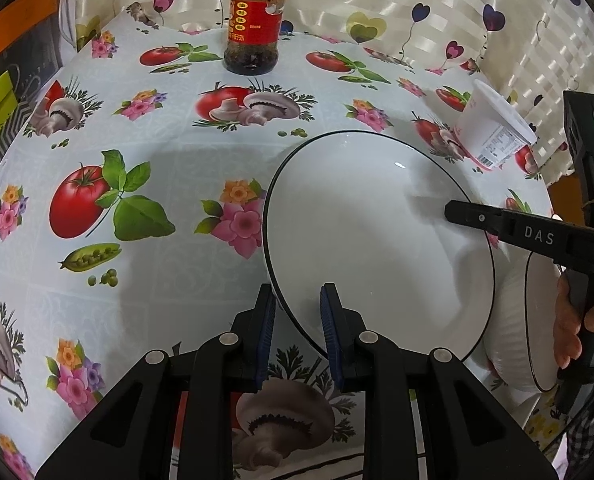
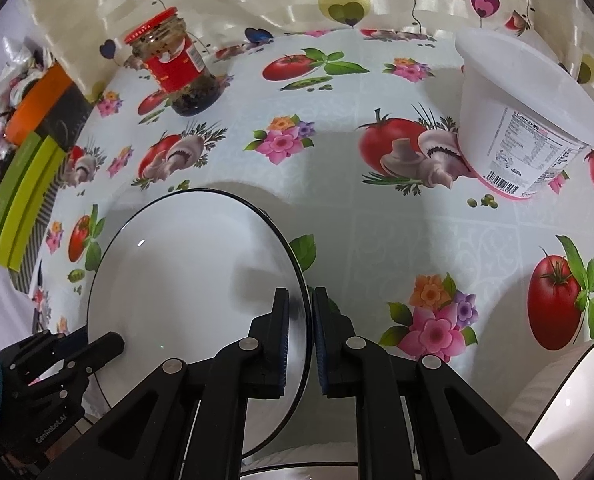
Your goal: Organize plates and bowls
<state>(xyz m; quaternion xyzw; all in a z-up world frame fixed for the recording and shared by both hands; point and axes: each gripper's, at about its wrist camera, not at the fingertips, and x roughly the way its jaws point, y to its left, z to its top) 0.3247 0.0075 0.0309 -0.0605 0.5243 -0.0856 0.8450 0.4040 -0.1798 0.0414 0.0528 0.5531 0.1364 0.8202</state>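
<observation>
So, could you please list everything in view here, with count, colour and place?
plate: one, white with a dark rim, tilted off the tablecloth, gripped at opposite edges
bowl: one, white and ribbed, under the plate's right edge
jar: one, red lid and label, back of table
tub: one, white, upside down, back right
tablecloth: one, pale with tomato and flower print
boxes: a few, green and orange, far left
left gripper: black, shut on plate
right gripper: black, shut on plate
hand: one, holding right gripper's handle
</observation>
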